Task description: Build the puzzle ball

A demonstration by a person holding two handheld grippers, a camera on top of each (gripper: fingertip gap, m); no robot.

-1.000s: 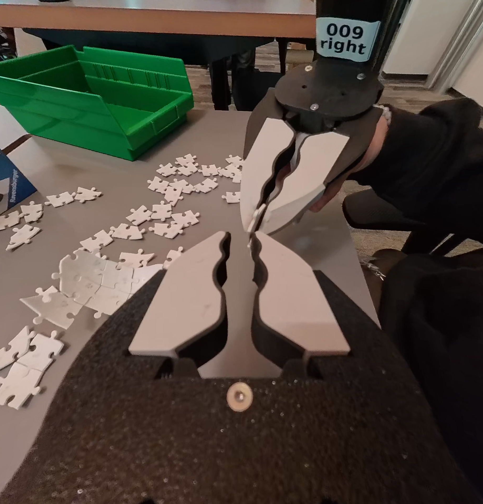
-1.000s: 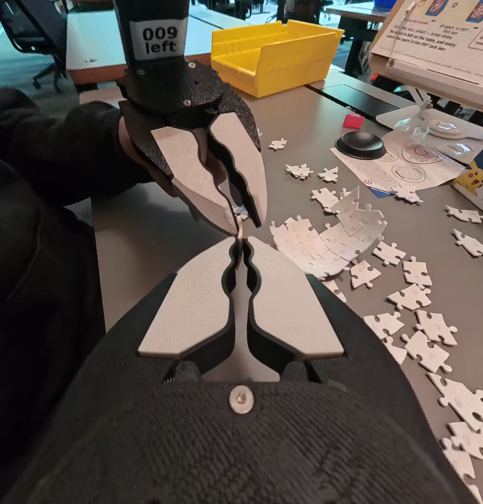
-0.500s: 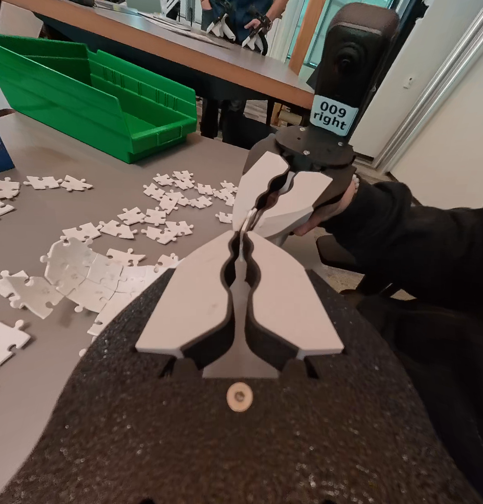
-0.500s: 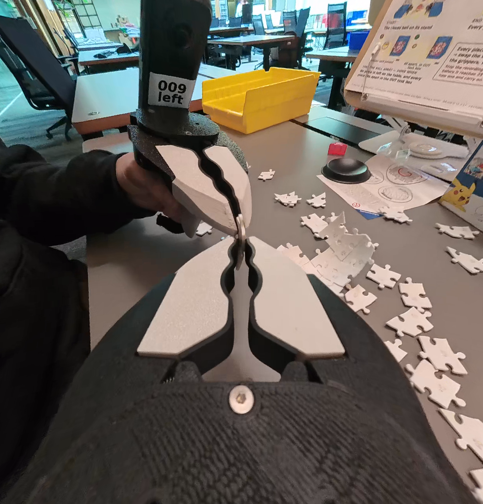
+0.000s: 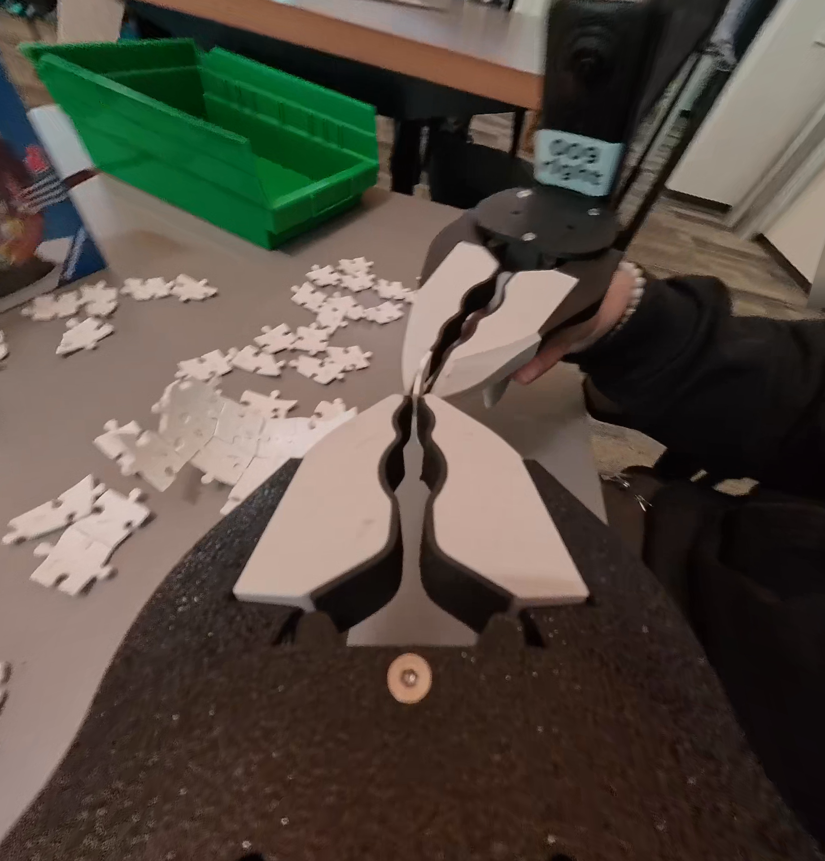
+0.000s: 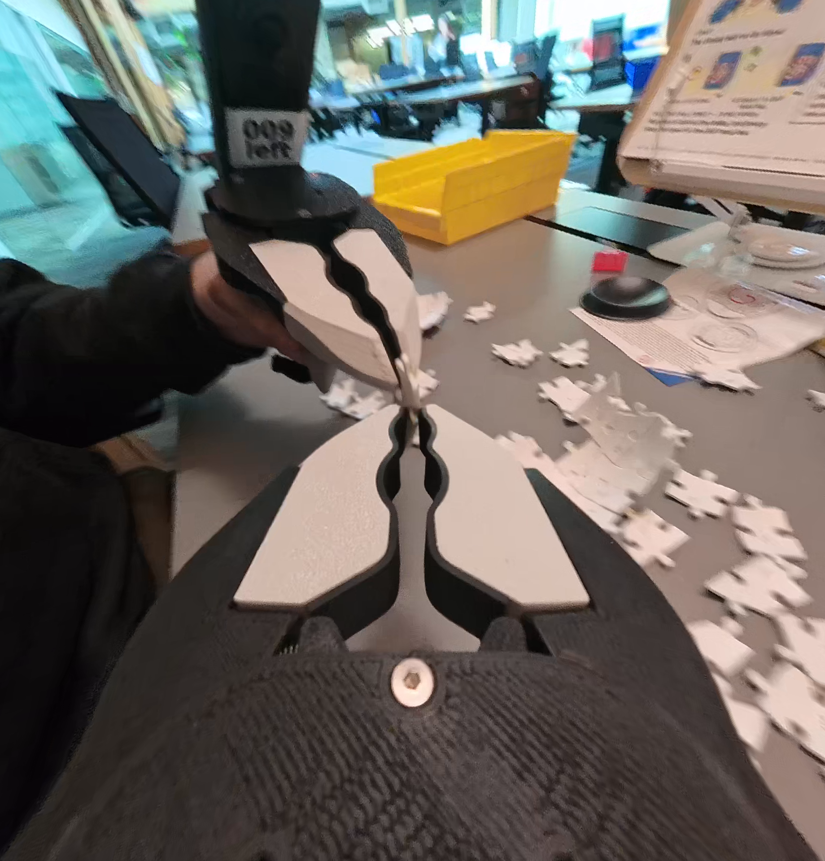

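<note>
My left gripper (image 5: 413, 406) and right gripper (image 6: 410, 414) meet tip to tip above the grey table (image 5: 177, 261). Both are shut on a white puzzle piece (image 6: 407, 386), seen edge-on between the tips; it also shows in the left wrist view (image 5: 419, 372). I cannot tell whether it is one piece or two joined. The right gripper (image 5: 422, 379) faces me in the left wrist view, the left gripper (image 6: 403, 372) in the right wrist view. A curved, partly joined ball section (image 5: 205, 428) lies on the table, also in the right wrist view (image 6: 625, 428). Loose white pieces (image 5: 317, 345) lie around it.
A green bin (image 5: 214, 140) and a blue puzzle box (image 5: 19, 195) stand at the back left. A yellow bin (image 6: 471, 186), a black round stand (image 6: 625, 298), a small red object (image 6: 608, 261), paper sheets (image 6: 704, 335) and an instruction board (image 6: 750, 93) are on the right side. A person's dark sleeves flank both grippers. Left and right tips are no more than a few centimetres apart.
The left jaws, slightly apart a second ago, have shut on the piece that the right gripper brought to them. Both grippers have stayed tip to tip since, shifting slightly over the table.
</note>
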